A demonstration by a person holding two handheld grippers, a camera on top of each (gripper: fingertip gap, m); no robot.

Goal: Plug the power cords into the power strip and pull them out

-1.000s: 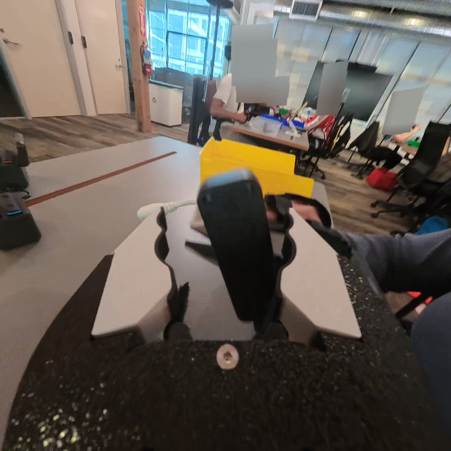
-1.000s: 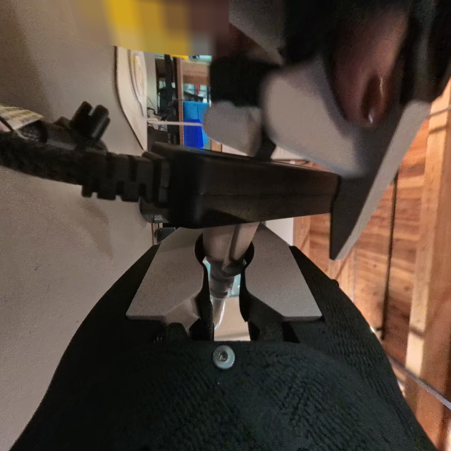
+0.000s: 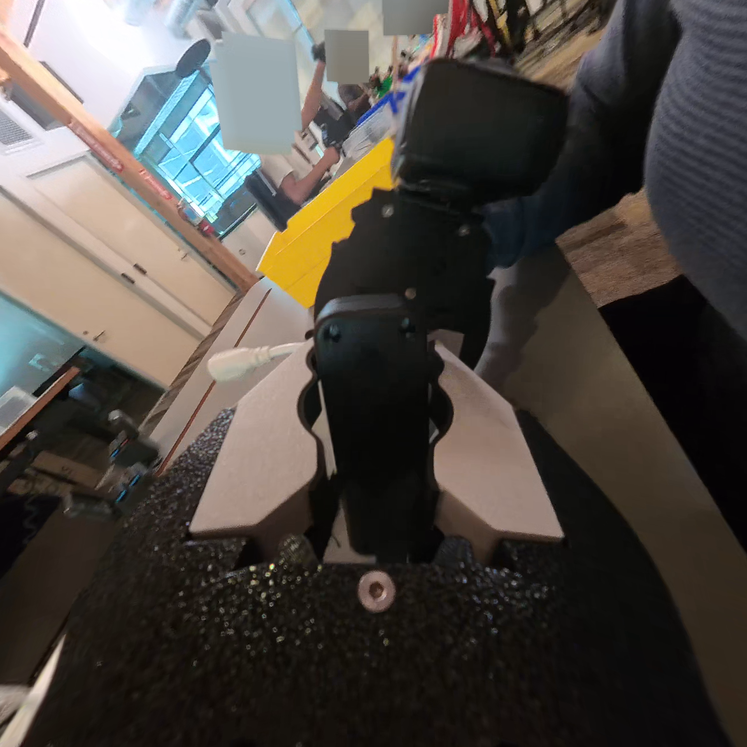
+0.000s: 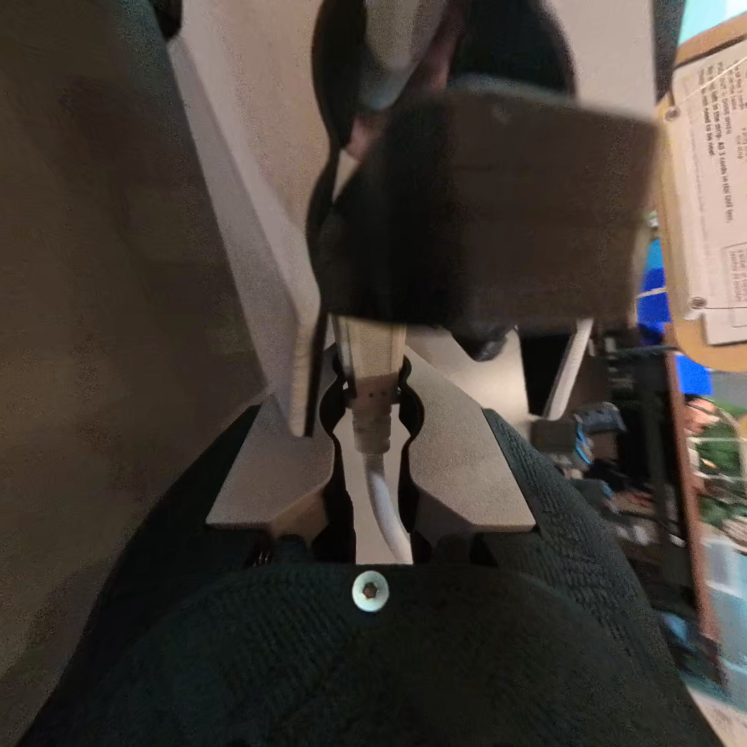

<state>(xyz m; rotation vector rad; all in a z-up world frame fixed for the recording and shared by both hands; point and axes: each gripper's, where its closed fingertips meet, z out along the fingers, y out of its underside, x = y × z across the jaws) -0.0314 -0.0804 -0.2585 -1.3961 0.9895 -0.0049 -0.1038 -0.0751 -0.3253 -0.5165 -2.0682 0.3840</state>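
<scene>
The black power strip [image 3: 370, 412] is clamped between the left gripper [image 3: 374, 388] jaws, braced, seemingly, while the white plug [image 4: 370, 364] (seated against it) is pinched in the right gripper [image 4: 370, 388].

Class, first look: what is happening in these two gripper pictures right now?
A person works two handheld grippers. The left gripper is shut on a black power strip, held up off the grey table. The right gripper is shut on a white plug at the strip's underside; whether it is fully seated cannot be told. Its white cord trails back between the fingers. A yellow bin stands behind.
</scene>
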